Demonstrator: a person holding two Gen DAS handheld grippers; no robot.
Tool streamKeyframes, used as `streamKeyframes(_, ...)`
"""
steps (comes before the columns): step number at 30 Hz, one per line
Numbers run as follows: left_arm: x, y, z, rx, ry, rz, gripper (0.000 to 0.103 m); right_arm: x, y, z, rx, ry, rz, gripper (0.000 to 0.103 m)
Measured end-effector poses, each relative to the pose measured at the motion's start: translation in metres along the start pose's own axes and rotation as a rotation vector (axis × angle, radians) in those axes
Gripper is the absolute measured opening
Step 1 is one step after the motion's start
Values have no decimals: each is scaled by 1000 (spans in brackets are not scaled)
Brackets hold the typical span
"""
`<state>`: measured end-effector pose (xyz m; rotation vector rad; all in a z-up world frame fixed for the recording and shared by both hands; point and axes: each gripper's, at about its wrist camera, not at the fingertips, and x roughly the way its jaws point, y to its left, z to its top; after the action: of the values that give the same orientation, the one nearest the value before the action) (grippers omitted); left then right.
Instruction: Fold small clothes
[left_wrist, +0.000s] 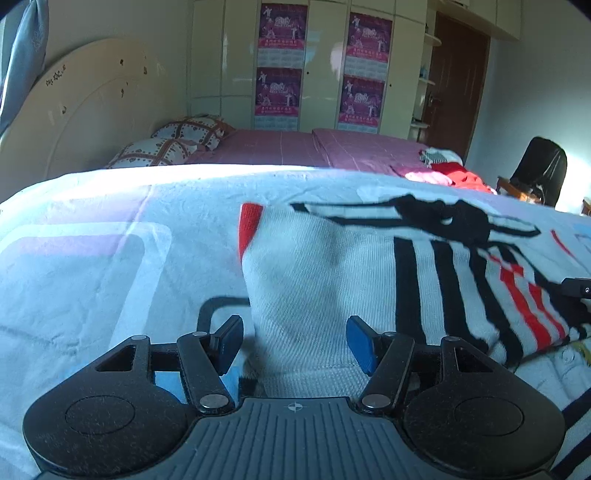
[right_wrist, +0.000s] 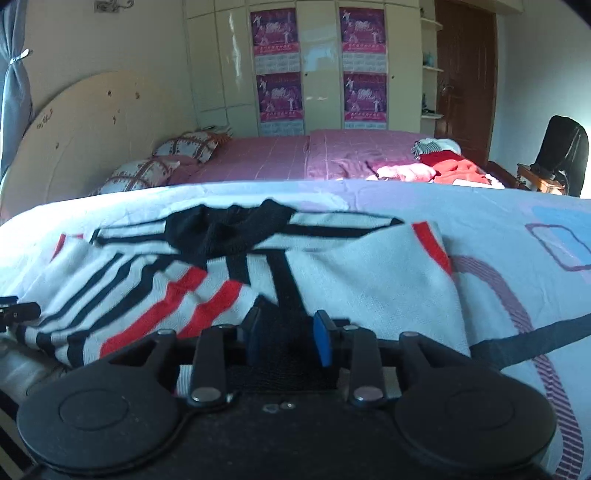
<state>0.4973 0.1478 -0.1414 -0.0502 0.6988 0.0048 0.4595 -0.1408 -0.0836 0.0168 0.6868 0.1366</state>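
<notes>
A knitted sweater (left_wrist: 369, 266) lies spread on a patterned sheet (left_wrist: 92, 258) in the foreground, its neck end turned away from both cameras. The left gripper (left_wrist: 294, 341) sits at the sweater's near edge on its left part, the cloth running between the jaws. The right gripper (right_wrist: 284, 338) sits at the near edge further right, with cloth between its jaws too. Behind the sheet stretches a bed (right_wrist: 280, 158). Two pillows (right_wrist: 173, 155) rest at the bed's left end against a headboard (right_wrist: 85, 136). A pile of clothes (right_wrist: 439, 162) lies on its right end. A wardrobe (right_wrist: 321, 66) stands behind the bed, a door (right_wrist: 465, 74) to its right, and a chair (right_wrist: 561, 155) at far right.
</notes>
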Motion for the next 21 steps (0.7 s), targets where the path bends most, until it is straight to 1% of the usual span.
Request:
streamKeyframes(1, 1, 0, -2, -2, 3, 2, 62, 7, 1, -3, -11, 39, -6, 34)
streamKeyframes(3, -2, -1, -2, -6, 2, 8, 62, 5, 5, -6, -44, 27, -17, 34)
streamKeyframes(6, -14, -2, -2, -1, -15, 10, 62, -6, 2, -2, -9, 6, 1, 35)
streamKeyframes(8, -21, -3, -4, 4, -20, 10, 62, -14, 0, -2, 2, -13, -2, 35)
streamKeyframes(14, -41, -7, -9, 11, -25, 11, 62, -36, -7, -7, 9, -20, -6, 35)
streamKeyframes(19, -64, -12, -22, 54, -26, 23, 62, -63, -24, -20, 62, -20, -17, 36)
streamKeyframes(21, -71, -12, -31, 60, -10, 23, 62, -75, -30, -31, 74, -11, -28, 37)
